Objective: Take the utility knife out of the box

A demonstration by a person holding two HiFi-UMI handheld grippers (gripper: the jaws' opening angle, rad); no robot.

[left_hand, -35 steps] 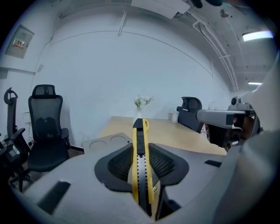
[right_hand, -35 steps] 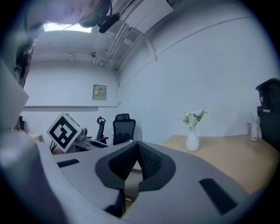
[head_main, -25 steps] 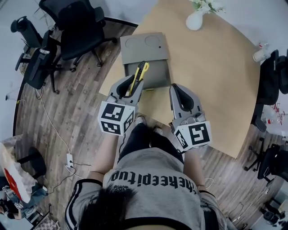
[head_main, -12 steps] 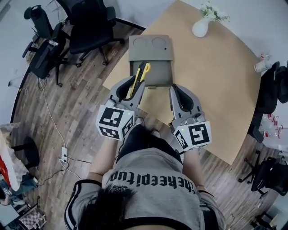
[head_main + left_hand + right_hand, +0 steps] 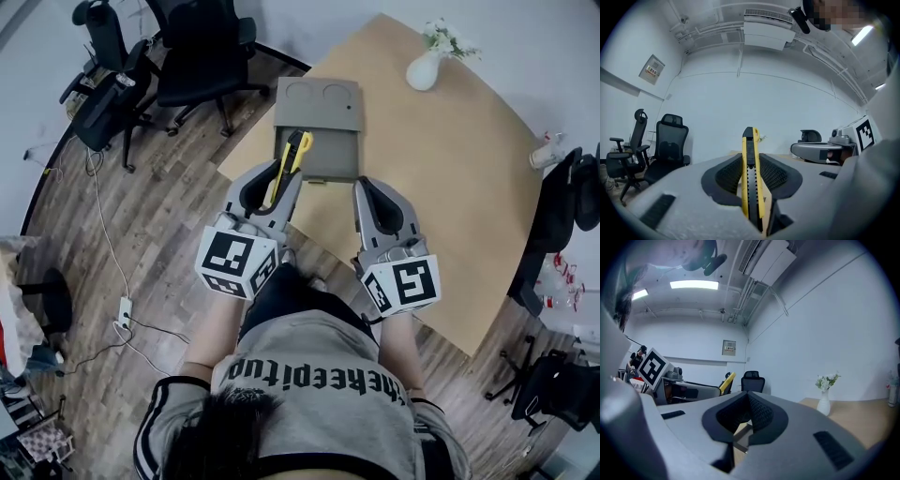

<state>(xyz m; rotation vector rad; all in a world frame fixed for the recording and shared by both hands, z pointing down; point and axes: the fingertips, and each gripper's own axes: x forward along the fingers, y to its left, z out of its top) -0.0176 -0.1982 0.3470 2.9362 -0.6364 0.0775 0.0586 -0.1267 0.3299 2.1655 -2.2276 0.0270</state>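
Left gripper view: your left gripper point(image 5: 751, 159) pinches the knife point(image 5: 750, 192), seemingly out of the box point(image 5: 317, 105); right gripper point(image 5: 748, 398) closed, empty. Next, carry it clear.

Straight ahead of the left gripper point(image 5: 284, 180), at the near-left edge of the tan wooden surface point(image 5: 450, 187): flat grey box point(image 5: 328, 161), lid laid open behind it, low walls, open air above. No room between the left jaws, filled by the yellow-and-black utility knife point(image 5: 294, 155). Clear gap between that gripper and the right gripper point(image 5: 373, 185). Right of the box, wide bare stretch of surface, passable up to the white vase with flowers point(image 5: 424, 67) near the far edge. Left of the surface, open wood-plank floor point(image 5: 159, 216); farther off, black office chairs point(image 5: 202, 56) crowding the far-left corner.
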